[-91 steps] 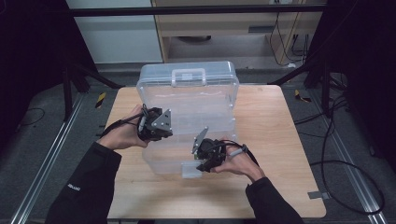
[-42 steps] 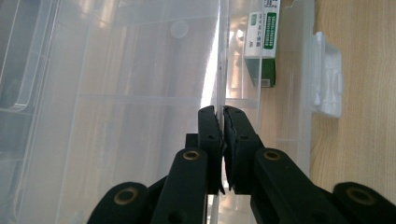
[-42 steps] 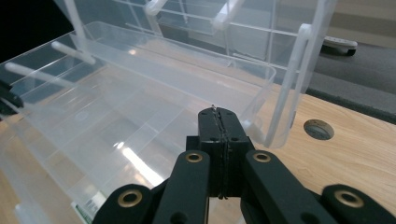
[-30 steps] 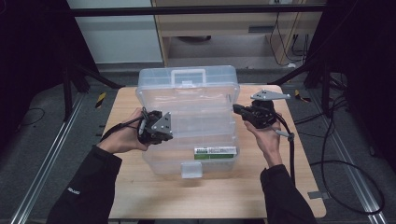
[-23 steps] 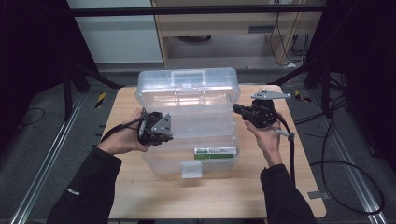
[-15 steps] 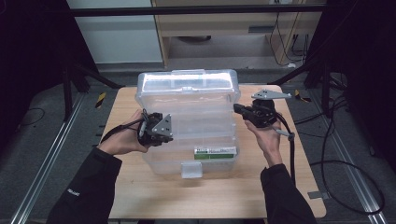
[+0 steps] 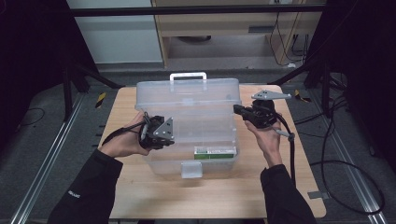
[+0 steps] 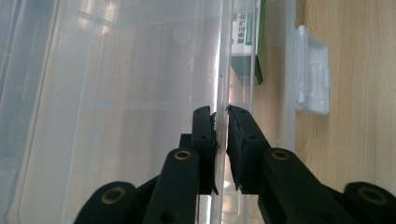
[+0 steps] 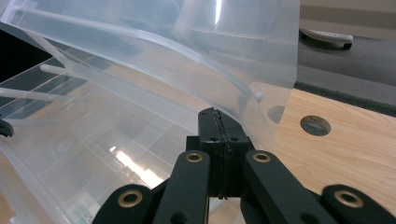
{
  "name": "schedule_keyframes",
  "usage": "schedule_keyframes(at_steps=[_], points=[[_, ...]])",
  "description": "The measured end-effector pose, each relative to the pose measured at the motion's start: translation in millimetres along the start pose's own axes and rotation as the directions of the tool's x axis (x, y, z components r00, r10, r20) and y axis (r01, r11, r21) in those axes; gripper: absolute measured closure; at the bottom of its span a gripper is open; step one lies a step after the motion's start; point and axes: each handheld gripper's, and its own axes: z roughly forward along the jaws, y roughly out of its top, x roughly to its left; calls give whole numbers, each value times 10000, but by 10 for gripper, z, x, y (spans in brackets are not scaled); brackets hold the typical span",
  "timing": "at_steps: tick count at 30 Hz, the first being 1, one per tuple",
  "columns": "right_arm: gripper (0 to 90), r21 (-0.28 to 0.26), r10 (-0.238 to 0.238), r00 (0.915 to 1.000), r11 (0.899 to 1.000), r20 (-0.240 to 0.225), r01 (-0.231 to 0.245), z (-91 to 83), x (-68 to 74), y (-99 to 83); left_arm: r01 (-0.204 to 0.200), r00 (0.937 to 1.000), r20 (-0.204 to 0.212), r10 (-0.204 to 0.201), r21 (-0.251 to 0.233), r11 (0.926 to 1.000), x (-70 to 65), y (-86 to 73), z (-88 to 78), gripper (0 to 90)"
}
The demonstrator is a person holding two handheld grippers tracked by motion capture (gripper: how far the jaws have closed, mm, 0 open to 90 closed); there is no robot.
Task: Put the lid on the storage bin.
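The clear plastic box (image 7: 189, 126) sits mid-desk (image 7: 140, 196), its lid (image 7: 187, 95) raised toward twelve o'clock. Judging by this, opening is the step in hand; next the lid needs tipping fully back. At nine o'clock, the left claw (image 8: 220, 116) straddles the box wall, its jaws just easing apart, barely gripping. At three o'clock, the right claw (image 9: 217, 116) is clenched tight under the lid's edge.

Wooden table (image 7: 140, 196), grey floor (image 7: 42, 140), wooden cabinet (image 7: 224, 28)
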Motion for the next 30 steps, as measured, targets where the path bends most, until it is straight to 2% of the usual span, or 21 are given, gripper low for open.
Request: schedule_keyframes(at_steps=[6, 9, 14, 20, 23, 25, 29, 30], points=[[900, -2, -58, 9999, 10000, -88, 58, -10, -2, -22, 298, 9995, -72, -302, -544, 9981, -25, 20, -5, 724], [900, 61, -139, 9999, 9999, -66, 139, -16, 13, -29, 560, 9984, -49, -567, -919, 9942, -31, 25, -5, 682], [900, 86, -195, 9998, 9998, -94, 196, -20, 19, -35, 955, 9954, 68, -958, -1760, 9797, -63, 28, 15, 620], [900, 124, -264, 9996, 9996, -105, 266, -26, 24, -42, 1368, 9905, 203, -1357, -2253, 9646, -103, 18, 71, 551], [900, 142, -305, 9995, 9994, -125, 307, -30, 23, -47, 1551, 9879, 360, -1509, -2569, 9539, -119, 5, 90, 536], [900, 147, -299, 9994, 9994, -153, 302, -31, 25, -50, 1622, 9867, 506, -1542, -2763, 9473, -131, -4, 107, 529], [900, 173, -313, 9994, 9994, -165, 315, -33, 23, -50, 1555, 9876, 696, -1410, -2987, 9416, -148, -9, 125, 510], [900, 173, -334, 9993, 9993, -156, 336, -33, 23, -51, 1598, 9867, 810, -1412, -3163, 9351, -157, -12, 131, 504]])
